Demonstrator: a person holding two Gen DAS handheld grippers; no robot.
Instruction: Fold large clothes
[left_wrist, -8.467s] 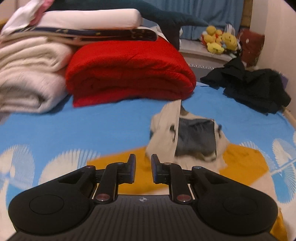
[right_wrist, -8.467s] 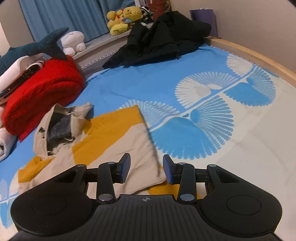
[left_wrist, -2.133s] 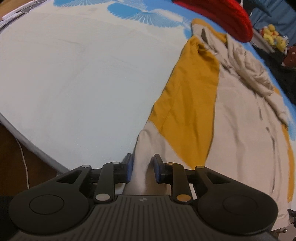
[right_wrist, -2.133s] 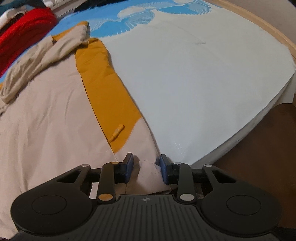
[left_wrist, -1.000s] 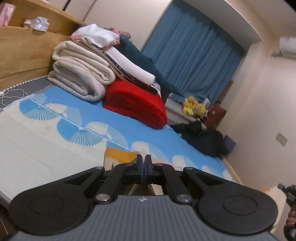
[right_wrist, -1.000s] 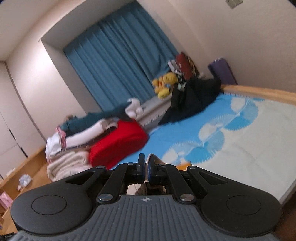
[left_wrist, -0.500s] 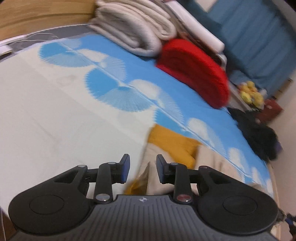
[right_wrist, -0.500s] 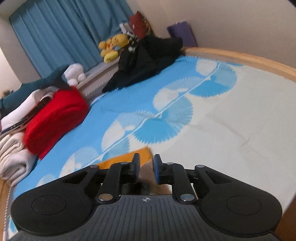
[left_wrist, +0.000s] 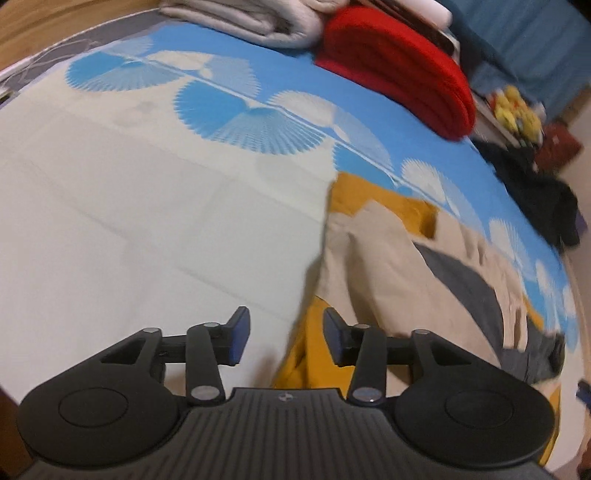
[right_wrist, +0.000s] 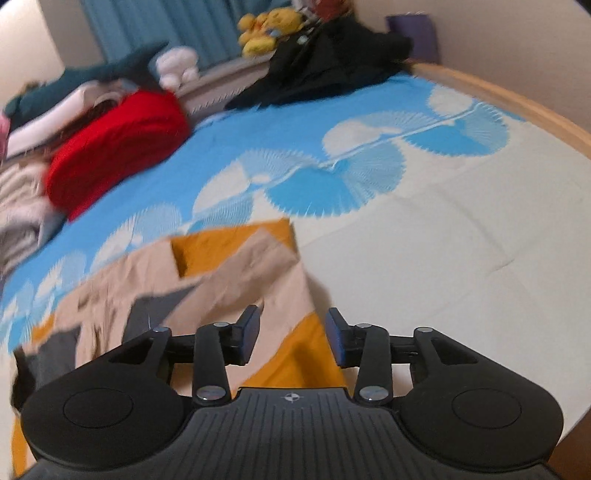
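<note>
The tan and yellow jacket (left_wrist: 388, 258) lies folded on the bed (left_wrist: 147, 221); the left gripper (left_wrist: 282, 338) and right gripper (right_wrist: 293, 338) have just been opening, let go, holding nothing.

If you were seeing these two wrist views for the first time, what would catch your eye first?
The beige and mustard jacket lies rumpled on the blue fan-patterned bed sheet, just ahead of both grippers. The left gripper and right gripper have just been opening their jaws, with nothing pinched between them. Behind, a folded red blanket stands out beside pale folded bedding.
</note>
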